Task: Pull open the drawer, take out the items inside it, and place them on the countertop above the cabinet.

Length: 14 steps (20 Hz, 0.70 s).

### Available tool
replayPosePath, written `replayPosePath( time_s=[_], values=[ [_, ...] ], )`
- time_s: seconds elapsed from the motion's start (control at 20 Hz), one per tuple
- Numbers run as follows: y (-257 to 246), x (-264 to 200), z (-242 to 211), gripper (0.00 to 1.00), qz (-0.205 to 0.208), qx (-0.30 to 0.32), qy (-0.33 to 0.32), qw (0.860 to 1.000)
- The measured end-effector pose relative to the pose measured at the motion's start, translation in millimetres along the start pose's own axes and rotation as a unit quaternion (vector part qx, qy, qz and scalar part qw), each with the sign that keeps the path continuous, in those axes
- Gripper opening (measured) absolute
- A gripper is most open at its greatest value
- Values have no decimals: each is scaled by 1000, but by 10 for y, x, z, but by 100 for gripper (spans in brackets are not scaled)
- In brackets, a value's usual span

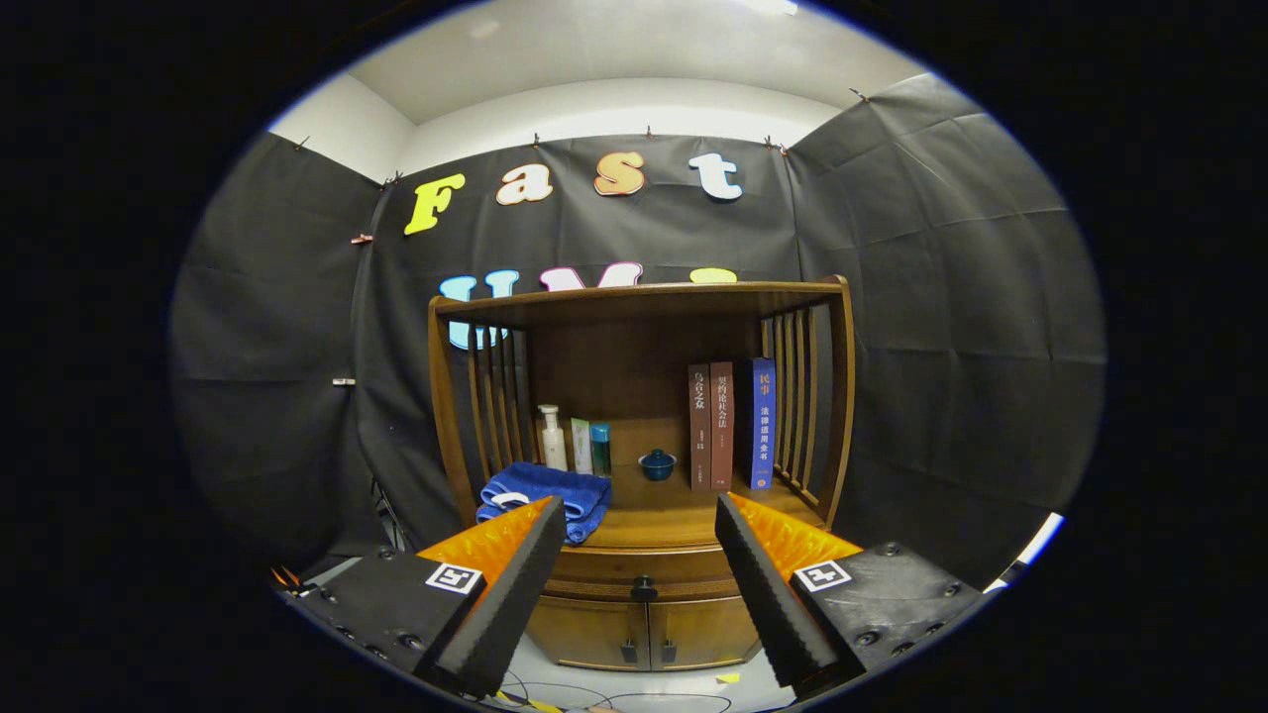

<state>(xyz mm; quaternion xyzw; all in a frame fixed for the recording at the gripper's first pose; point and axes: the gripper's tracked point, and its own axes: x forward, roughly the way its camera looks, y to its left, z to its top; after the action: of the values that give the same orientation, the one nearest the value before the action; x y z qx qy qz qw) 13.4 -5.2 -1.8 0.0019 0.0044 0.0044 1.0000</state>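
Wooden drawer (644,572) beyond spread gripper (639,515).

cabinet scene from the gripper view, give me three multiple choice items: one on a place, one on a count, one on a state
1. Where does the blue towel lie?
A. on the countertop, below the bottles
B. on the floor
C. on top of the books

2. How many books stand upright?
A. one
B. three
C. five

3. What state is the drawer in?
A. pulled out
B. removed
C. closed

Answers:
1 A, the towel sits folded at the shelf's left front.
2 B, two brown spines and one blue.
3 C, its front sits flush, knob untouched, with the open gripper apart from it.
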Motion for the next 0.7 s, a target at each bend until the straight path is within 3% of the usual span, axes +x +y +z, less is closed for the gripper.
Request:
replayPosePath(
  time_s=[0.45, 0.7],
  values=[
    [44, 176, -168, 99, 4, -6, 14, 1000],
    [126, 525, -621, 99, 13, -6, 52, 999]
  ],
)
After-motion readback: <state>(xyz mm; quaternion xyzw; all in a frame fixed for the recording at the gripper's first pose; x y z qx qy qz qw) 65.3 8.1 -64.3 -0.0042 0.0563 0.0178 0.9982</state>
